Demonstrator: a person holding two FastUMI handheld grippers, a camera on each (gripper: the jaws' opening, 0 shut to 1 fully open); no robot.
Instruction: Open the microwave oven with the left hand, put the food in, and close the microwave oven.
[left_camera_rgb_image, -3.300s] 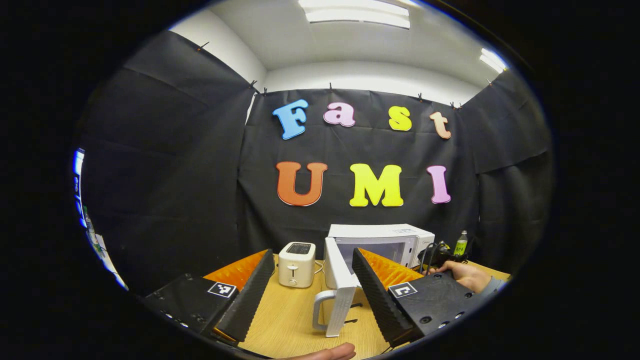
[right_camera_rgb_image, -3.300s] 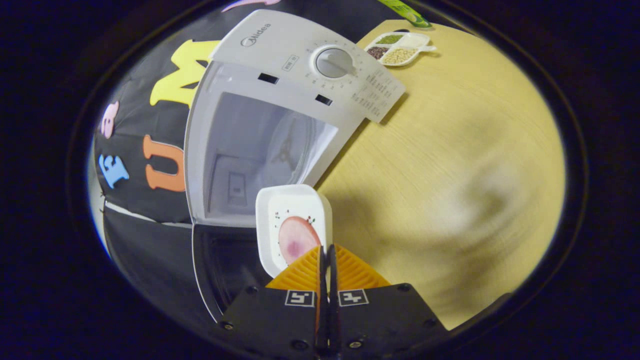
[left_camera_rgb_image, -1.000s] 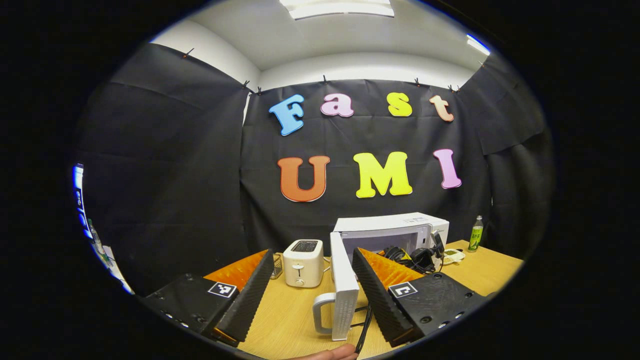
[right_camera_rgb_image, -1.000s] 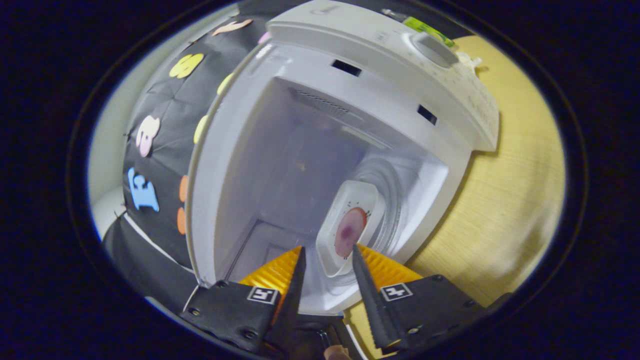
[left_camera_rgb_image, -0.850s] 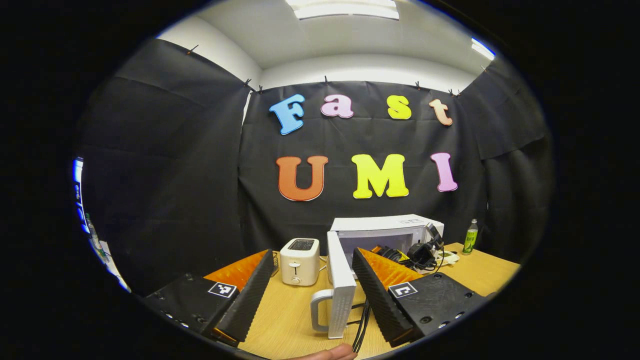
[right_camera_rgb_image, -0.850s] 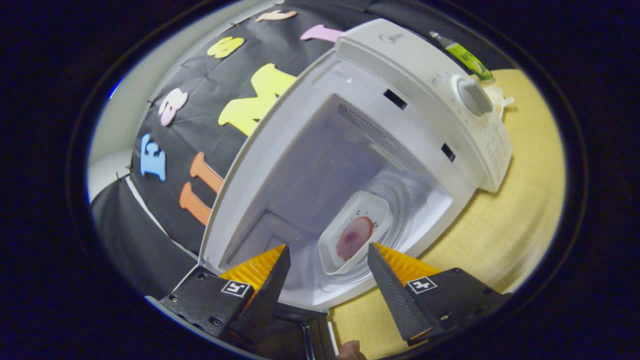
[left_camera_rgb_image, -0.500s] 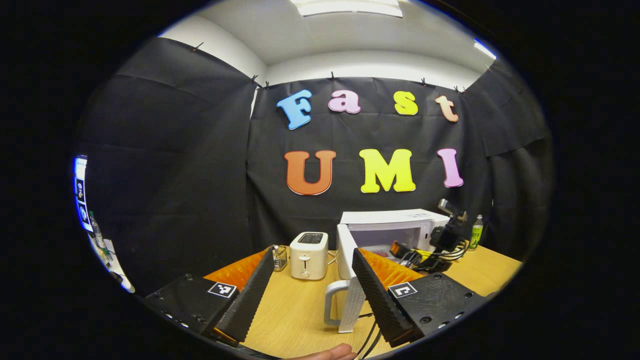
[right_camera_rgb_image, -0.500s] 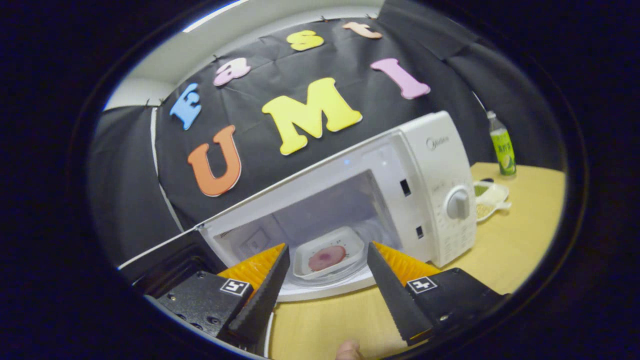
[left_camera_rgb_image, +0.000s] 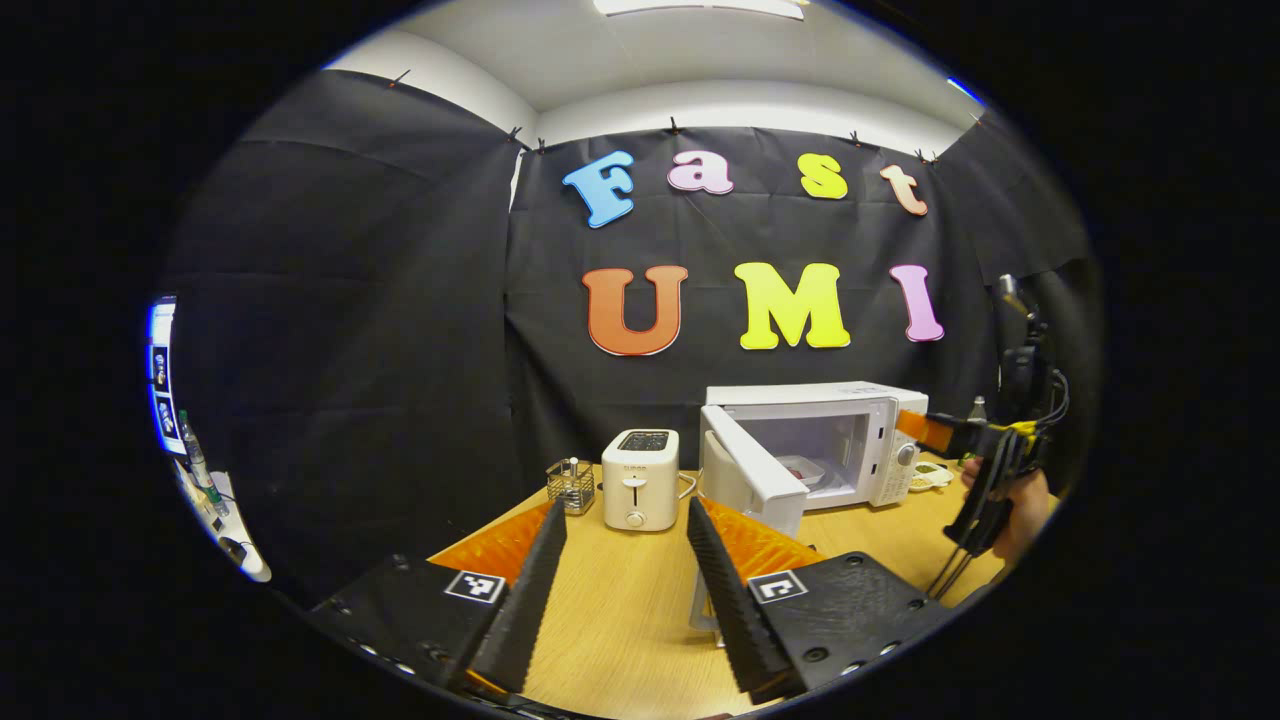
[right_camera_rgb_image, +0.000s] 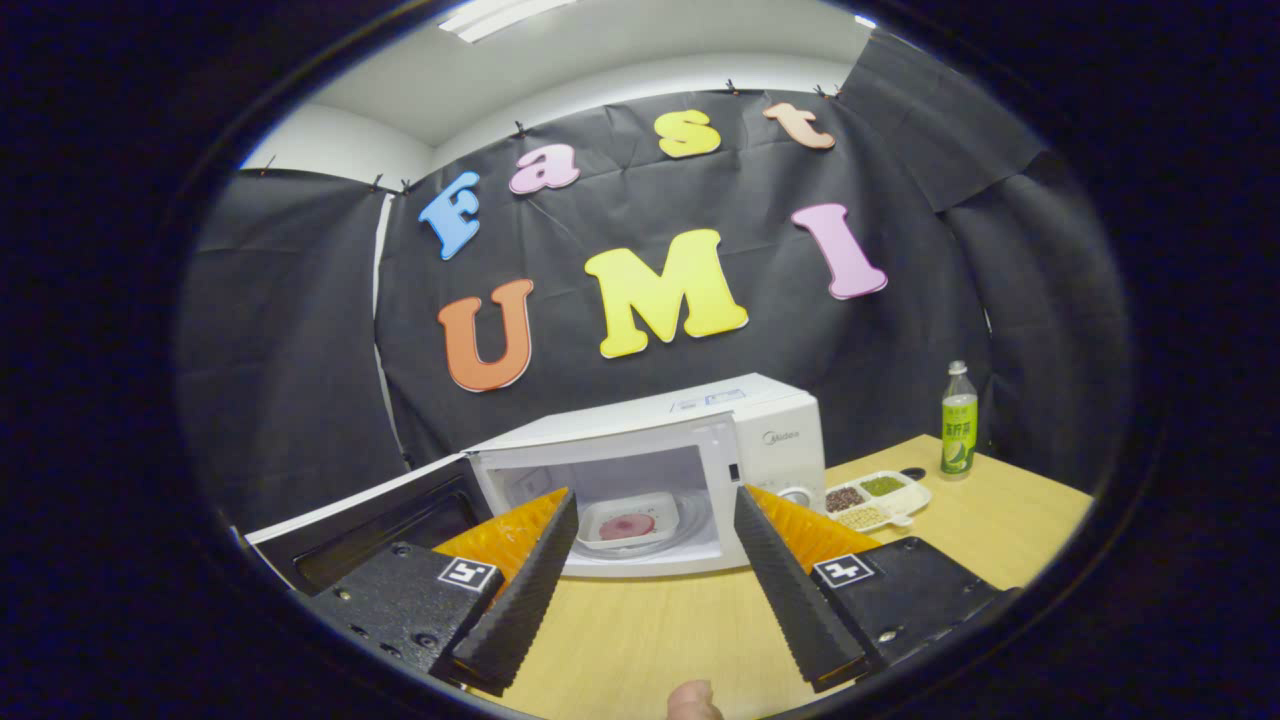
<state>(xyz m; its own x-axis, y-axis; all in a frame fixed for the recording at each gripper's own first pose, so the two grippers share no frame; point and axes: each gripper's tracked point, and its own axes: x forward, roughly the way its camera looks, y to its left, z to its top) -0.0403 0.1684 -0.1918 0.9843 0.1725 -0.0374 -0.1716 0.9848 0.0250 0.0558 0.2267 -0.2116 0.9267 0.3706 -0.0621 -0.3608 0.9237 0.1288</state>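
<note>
Left gripper (left_camera_rgb_image: 620, 585) jaws apart, holding nothing; right gripper (right_camera_rgb_image: 650, 575) jaws apart too, nothing between them.

Food dish (right_camera_rgb_image: 628, 522) sits inside the microwave (right_camera_rgb_image: 690, 470) cavity on the turntable, so only the close is left (my read). Door (left_camera_rgb_image: 752, 480) hangs open, swung out toward the front-left of the microwave, its free edge just behind the left gripper's right finger (left_camera_rgb_image: 722, 590).

Risks:
- Pushing the door near its hinge side, or glancing off the free edge, could skid the microwave on the table (left_camera_rgb_image: 620, 640) rather than latch it.
- The toaster (left_camera_rgb_image: 640, 478) stands just left of the microwave and near the door, so a wide left-hand swing could clip it.
- Cables dangle off the right gripper (left_camera_rgb_image: 985, 445) in front-right of the microwave; they could snag in the door gap.

Open table in front of the microwave; snack tray (right_camera_rgb_image: 878, 498) and bottle (right_camera_rgb_image: 958, 418) to its right, out of the door's arc.
</note>
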